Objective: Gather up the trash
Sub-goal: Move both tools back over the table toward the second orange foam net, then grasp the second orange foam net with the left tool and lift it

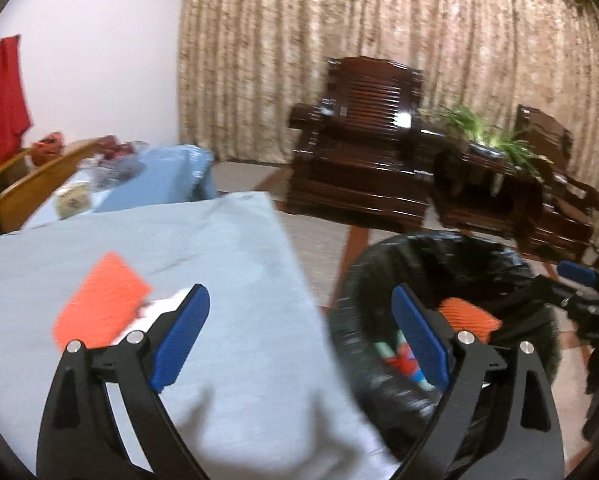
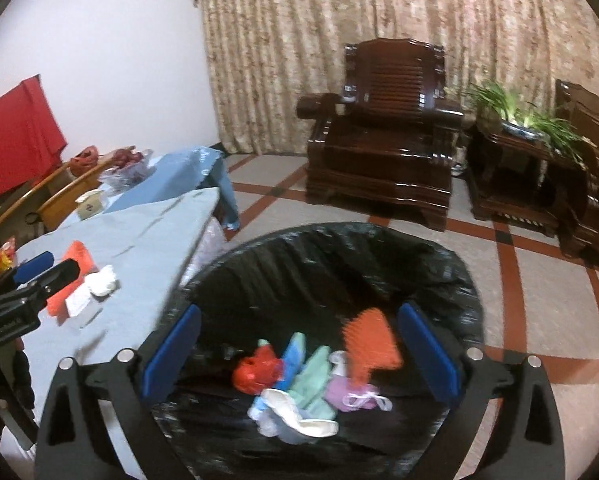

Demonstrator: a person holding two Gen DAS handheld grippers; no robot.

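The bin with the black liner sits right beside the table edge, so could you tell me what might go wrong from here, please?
1. The orange piece is blurred above the bin, with the open right gripper over it; it looks likely to land inside, but could catch the rim.
2. The left gripper is open at the table edge; sweeping towards the orange card and white wad could push them off.
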